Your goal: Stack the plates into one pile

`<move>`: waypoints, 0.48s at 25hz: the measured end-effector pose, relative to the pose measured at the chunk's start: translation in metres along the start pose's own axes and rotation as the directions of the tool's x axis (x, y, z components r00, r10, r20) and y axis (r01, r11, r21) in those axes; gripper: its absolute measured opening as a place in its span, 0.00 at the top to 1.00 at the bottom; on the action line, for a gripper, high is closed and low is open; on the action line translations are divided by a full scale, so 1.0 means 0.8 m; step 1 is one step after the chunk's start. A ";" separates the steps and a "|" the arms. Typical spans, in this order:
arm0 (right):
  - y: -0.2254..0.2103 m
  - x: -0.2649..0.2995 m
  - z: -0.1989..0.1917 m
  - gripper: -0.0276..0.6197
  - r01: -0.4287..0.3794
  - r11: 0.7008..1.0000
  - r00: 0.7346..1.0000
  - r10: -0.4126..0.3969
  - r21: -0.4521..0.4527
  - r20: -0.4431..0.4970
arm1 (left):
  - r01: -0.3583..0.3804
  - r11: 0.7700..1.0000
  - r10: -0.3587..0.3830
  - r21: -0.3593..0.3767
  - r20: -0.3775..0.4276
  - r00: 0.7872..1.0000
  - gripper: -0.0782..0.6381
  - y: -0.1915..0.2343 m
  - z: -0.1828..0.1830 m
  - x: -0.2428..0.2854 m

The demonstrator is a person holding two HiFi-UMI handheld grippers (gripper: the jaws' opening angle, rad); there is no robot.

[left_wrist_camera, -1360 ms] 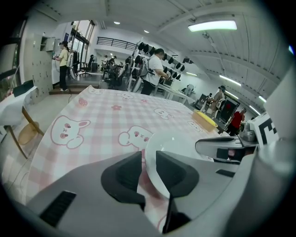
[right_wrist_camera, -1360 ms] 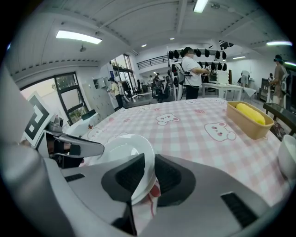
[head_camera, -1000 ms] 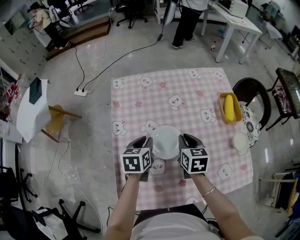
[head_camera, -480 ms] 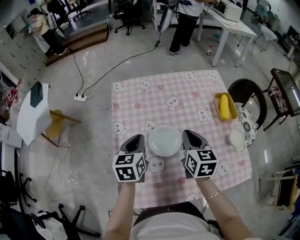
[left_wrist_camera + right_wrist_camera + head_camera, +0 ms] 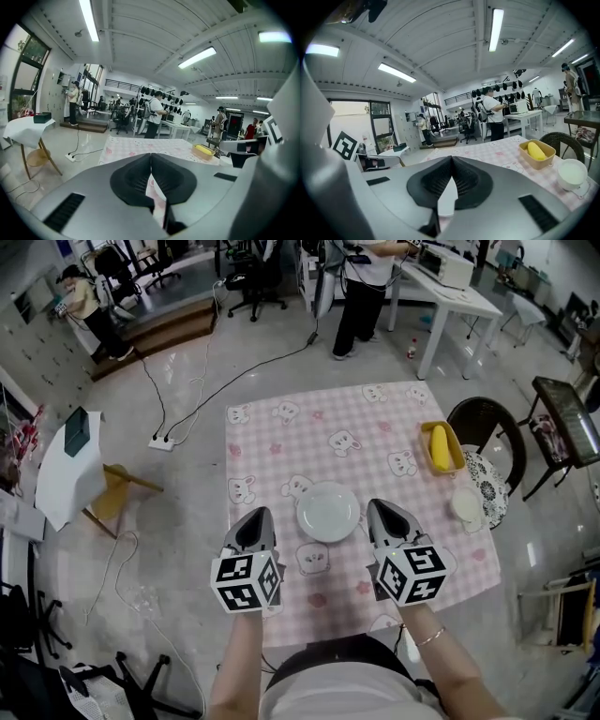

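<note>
A white plate pile (image 5: 328,512) rests on the pink checked tablecloth (image 5: 281,437), near the table's front middle; from above it reads as one round disc. My left gripper (image 5: 260,513) hangs to the left of the plates, clear of them, with its jaws shut and empty. My right gripper (image 5: 375,505) hangs to their right, likewise shut on nothing. In the left gripper view, the left gripper (image 5: 151,154) has its black pads pressed together. The right gripper view shows the right gripper (image 5: 451,158) the same way. Both point out over the table.
A yellow tray (image 5: 439,447) holding a yellow object sits at the table's right edge. A white bowl (image 5: 466,505) stands on a patterned seat beside a dark chair (image 5: 487,427). A person (image 5: 361,287) stands beyond the table. Cables and a power strip (image 5: 161,440) lie on the floor at left.
Both grippers stood against the plate's sides with jaws apart. They have let go, drawn back toward me and risen, and their jaws have shut. The plate stays on the table.
</note>
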State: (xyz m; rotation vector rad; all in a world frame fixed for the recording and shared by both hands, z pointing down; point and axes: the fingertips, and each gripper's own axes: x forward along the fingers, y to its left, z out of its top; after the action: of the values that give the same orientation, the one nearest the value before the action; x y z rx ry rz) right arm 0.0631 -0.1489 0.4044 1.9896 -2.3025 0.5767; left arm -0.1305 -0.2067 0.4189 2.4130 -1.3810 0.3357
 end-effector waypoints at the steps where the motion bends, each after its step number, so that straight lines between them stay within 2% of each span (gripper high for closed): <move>1: 0.004 -0.007 0.002 0.95 -0.003 1.000 1.000 0.003 -0.003 0.009 | -0.005 1.000 0.005 0.005 0.007 1.000 0.86 0.001 0.001 -0.007; 12: 0.026 -0.063 0.013 0.95 -0.009 0.999 0.996 0.013 -0.040 0.085 | -0.025 0.999 0.023 0.029 0.065 0.998 0.86 0.000 0.009 -0.065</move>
State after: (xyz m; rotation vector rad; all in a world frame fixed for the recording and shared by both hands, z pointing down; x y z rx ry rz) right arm 0.0537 -0.1022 0.3757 2.0234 -2.3546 0.4510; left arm -0.1563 -0.1686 0.3934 2.4536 -1.4429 0.2887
